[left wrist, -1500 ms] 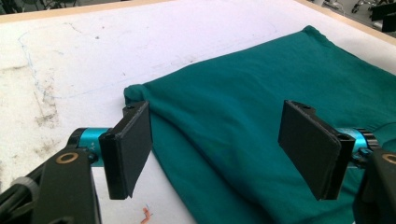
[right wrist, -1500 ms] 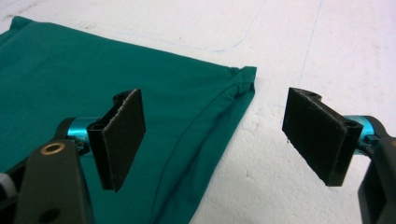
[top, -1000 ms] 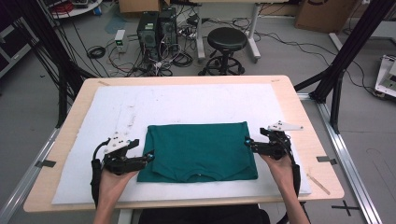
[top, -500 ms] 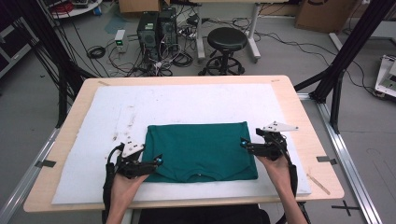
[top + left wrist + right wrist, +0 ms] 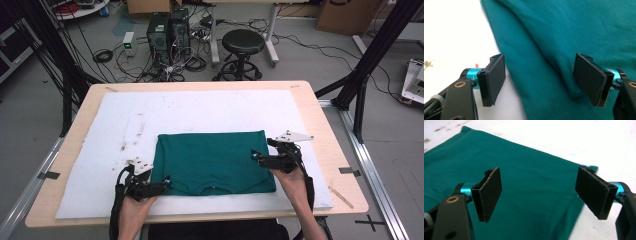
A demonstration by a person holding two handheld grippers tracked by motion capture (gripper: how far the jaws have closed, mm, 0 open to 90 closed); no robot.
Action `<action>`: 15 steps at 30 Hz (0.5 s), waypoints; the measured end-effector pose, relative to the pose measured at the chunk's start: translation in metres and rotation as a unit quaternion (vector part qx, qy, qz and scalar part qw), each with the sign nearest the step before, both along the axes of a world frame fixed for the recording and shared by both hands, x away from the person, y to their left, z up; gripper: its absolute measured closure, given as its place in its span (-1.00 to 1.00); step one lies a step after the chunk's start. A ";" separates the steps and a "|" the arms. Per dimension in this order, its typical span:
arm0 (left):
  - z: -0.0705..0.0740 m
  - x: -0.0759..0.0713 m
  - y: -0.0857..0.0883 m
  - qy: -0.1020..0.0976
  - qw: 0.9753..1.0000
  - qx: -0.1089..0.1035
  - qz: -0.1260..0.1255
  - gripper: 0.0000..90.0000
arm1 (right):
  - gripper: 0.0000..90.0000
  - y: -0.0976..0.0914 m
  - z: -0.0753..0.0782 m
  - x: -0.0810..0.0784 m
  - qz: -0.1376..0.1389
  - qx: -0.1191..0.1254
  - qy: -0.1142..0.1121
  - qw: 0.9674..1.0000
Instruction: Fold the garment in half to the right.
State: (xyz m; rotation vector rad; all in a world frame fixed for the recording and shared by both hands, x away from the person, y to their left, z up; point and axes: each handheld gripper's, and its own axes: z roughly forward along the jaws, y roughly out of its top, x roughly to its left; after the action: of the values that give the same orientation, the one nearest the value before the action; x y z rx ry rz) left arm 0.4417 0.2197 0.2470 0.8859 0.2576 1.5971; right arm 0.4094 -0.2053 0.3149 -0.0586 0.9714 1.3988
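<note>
Two grippers sit at opposite side edges of a folded green shirt (image 5: 212, 161), which lies flat on the white mat (image 5: 200, 107) near the person's side of the table (image 5: 330, 125).

Left gripper (image 5: 156, 186): jaws spread wide, straddling the shirt's left edge near the collar end; one pad over mat, the other over cloth. Nothing pinched.

Right gripper (image 5: 258, 157): jaws spread too, poised over the right edge, nothing between them.

Step in hand, as I judge it: taking both side edges for a fold or lift. To do it well, close low on the edge so every folded layer is caught, and match both hands so the cloth stays square.

Shirt: soft matte knit, limp, a long crease and a stitched hem in the left gripper view. Pads: flat, black, slightly rough. Mat: white, with dark specks (image 5: 131, 134) on its left part.
</note>
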 end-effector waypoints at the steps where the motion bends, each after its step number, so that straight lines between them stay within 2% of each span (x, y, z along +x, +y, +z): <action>1: -0.001 0.000 0.000 0.000 1.000 -0.003 0.001 -0.41 | -0.51 0.002 -0.001 -0.001 -0.003 -0.002 -0.004 1.000; 4: -0.004 0.001 -0.002 -0.003 1.000 -0.009 0.000 -0.39 | -0.51 0.006 -0.003 -0.002 -0.005 -0.008 -0.003 1.000; 7: -0.005 0.001 -0.002 -0.006 1.000 -0.004 -0.005 -0.35 | -0.51 0.010 -0.004 -0.001 -0.007 -0.013 -0.001 1.000; 11: -0.006 0.001 0.000 -0.009 1.000 0.009 -0.011 -0.28 | -0.51 0.016 -0.004 0.000 -0.004 -0.025 0.005 1.000; 15: -0.007 0.001 0.001 -0.012 0.999 0.026 -0.016 -0.09 | -0.51 0.024 -0.002 0.000 -0.006 -0.036 0.009 0.999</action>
State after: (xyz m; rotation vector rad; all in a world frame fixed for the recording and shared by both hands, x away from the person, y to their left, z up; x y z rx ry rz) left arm 0.4432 0.2203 0.2398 0.9062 0.1851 1.5896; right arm 0.4091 -0.1818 0.3126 -0.0938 1.0367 1.3546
